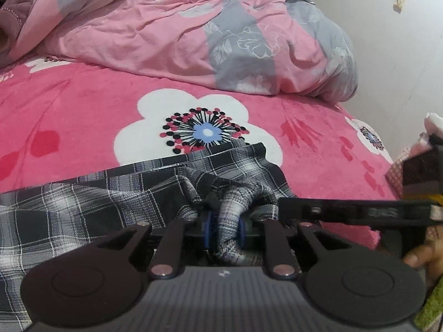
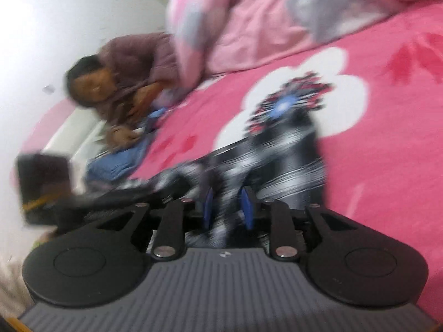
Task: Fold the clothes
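On a bed spread with a pink floral blanket [image 1: 83, 116], your left gripper [image 1: 224, 231] clamps a bunched fold of the grey-and-black plaid garment [image 1: 83, 207], the cloth pinched between its blue pads [image 1: 208, 229]. The garment lies crumpled across the blanket's near edge, just below a large white flower print [image 1: 193, 121]. Your right gripper [image 2: 228, 210], seen through heavy blur, has plaid cloth between its blue pads [image 2: 247, 209]; whether they press on it you cannot tell. A rumpled pink-and-grey duvet [image 1: 180, 33] sits behind. Another person in a mauve padded jacket [image 2: 138, 58] crouches at the bed's far side.
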Demonstrator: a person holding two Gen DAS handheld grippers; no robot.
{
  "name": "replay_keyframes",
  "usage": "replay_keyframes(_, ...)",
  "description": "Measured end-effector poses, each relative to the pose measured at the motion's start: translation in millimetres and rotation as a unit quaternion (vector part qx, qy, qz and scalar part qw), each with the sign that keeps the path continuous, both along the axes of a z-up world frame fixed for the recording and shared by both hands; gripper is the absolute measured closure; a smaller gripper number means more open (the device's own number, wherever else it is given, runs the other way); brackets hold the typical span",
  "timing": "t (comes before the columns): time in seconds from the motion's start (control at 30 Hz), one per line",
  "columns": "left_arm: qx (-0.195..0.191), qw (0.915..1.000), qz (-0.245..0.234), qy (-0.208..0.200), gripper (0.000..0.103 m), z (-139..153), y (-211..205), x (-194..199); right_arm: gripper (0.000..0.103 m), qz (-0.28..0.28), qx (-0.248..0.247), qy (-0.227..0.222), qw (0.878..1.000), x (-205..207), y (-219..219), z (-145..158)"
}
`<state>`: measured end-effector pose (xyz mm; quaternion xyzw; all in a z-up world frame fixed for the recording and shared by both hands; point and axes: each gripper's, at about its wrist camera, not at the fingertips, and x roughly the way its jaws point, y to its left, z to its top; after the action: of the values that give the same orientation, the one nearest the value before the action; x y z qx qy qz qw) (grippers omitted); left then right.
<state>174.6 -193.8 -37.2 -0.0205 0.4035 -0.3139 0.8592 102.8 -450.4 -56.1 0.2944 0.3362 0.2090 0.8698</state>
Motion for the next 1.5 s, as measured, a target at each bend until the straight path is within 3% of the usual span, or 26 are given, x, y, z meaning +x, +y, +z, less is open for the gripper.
replay_keyframes(0.17,-0.001,1.0,0.003,0.0,0.084,1.4,2.0,-0.7,0.078,0.02,-0.027,0.047,0.998,26.0,10.9,-12.9)
replay_keyframes(0.5,0.002,0.9999,0.009,-0.013,0.085,8.1,16.7,-5.8,0.068,0.044,-0.07,0.049,0.995,31.6,32.0,-7.7)
replay_keyframes(0.67,0.013,0.9997,0.008,-0.017,0.084,10.5,15.3,-4.7,0.093,0.029,-0.082,0.014,0.996,19.2,39.7,-4.9)
replay_keyframes(0.9,0.039,0.9988,-0.009,-0.029,0.084,19.8,0.7,-0.6,0.095,-0.033,-0.023,-0.028,0.999,-1.7,28.5,-6.6)
replay_keyframes(1.13,0.052,0.9981,-0.024,-0.023,0.078,22.1,-22.8,2.8,0.095,-0.055,-0.007,-0.04,0.998,-10.5,15.9,-6.7)
replay_keyframes(1.23,0.033,0.999,-0.027,-0.014,0.073,25.5,-25.9,3.9,0.095,-0.06,0.007,-0.032,0.998,-10.7,11.7,-14.2)
replay_keyframes(1.33,-0.01,0.9995,-0.026,-0.015,0.055,35.0,-18.3,1.8,0.095,-0.061,0.02,-0.022,0.998,-9.5,7.4,-21.2)
replay_keyframes(1.5,-0.08,0.9946,-0.026,-0.06,0.052,56.9,4.0,-9.3,0.095,-0.062,0.038,-0.013,0.997,-8.2,3.5,-27.0)
